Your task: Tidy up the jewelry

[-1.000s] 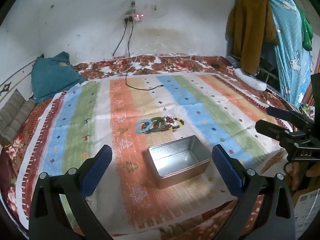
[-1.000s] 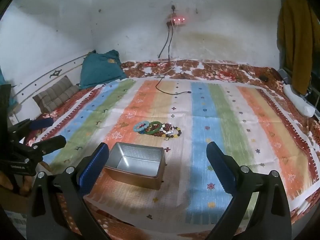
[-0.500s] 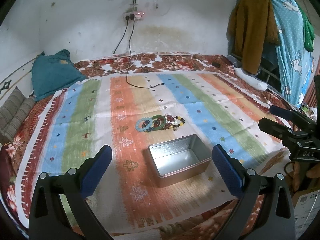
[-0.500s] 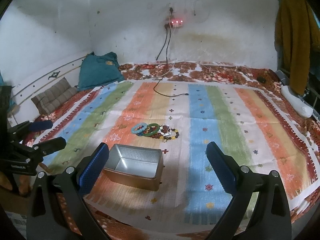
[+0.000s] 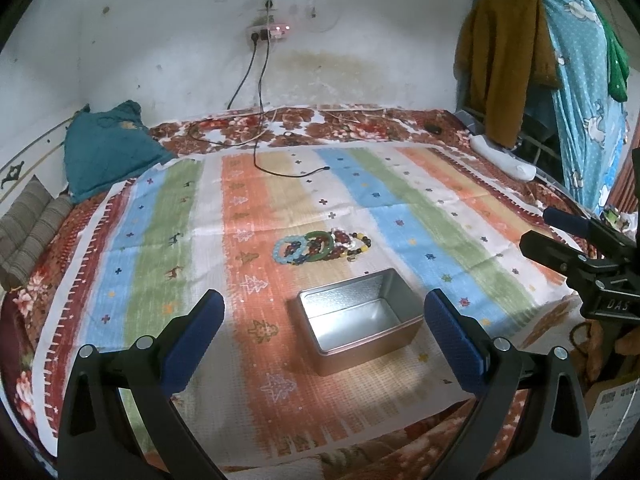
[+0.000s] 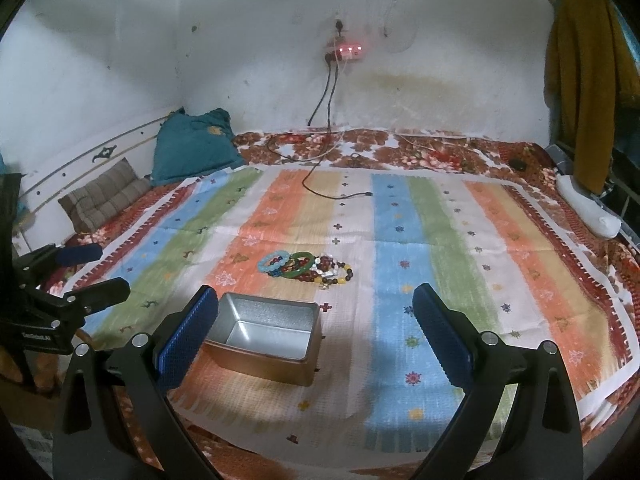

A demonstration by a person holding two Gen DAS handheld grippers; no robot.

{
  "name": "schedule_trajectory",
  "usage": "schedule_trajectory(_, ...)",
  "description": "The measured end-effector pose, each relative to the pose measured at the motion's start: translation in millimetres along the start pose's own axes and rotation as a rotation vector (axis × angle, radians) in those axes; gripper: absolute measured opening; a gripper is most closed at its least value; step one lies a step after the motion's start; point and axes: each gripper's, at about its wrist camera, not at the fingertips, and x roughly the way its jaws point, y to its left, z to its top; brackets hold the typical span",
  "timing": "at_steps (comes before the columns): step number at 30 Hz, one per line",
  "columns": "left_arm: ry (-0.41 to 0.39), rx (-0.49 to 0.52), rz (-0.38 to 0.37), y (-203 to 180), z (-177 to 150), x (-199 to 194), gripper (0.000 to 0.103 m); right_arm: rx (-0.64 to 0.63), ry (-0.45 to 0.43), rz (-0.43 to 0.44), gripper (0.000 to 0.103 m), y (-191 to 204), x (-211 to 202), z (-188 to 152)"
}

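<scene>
Readable text: "DAS" on your right gripper's body as seen from left wrist view; label on your left gripper's body in right wrist view too blurred to read. Left gripper [image 5: 324, 320] spread wide, blue pads [image 5: 194, 340] empty, touching nothing, hovering over striped cloth [image 5: 160, 240]. Right gripper [image 6: 316, 320] same: wide apart, holding nothing. Bracelets [image 5: 322, 245] piled together on cloth, just behind open metal tin [image 5: 360, 330], apart from it. Tin interior bare, sits between your left gripper's pads in view.

One tin [image 5: 360, 322], two tools [image 5: 324, 308] [image 6: 316, 306].
</scene>
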Motion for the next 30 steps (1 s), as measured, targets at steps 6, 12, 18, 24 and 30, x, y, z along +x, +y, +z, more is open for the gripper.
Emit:
schedule_trajectory(6, 0.011, 0.001, 0.012, -0.3, -0.8, 2.2, 0.097, -0.003, 0.006, -0.017, 0.099, 0.3, 1.5, 0.0)
schedule_trajectory(12, 0.023, 0.000, 0.021, 1.9, -2.3, 5.1, 0.097, -0.002, 0.021, -0.027, 0.099, 1.1, 6.6, 1.8)
schedule_trajectory(18, 0.037, -0.010, 0.041, 1.6, 0.7, 9.0, 0.097, -0.008, 0.036, -0.030, 0.099, 1.5, 12.3, 2.6)
schedule_trajectory(24, 0.057, -0.046, 0.059, 8.4, 5.8, 18.1, 0.097, 0.009, 0.043, -0.020, 0.099, 0.7, 18.1, 4.0)
schedule_trajectory(30, 0.075, -0.071, 0.057, 12.6, 11.1, 27.5, 0.097, 0.017, 0.071, -0.006, 0.099, -0.2, 35.0, 11.4)
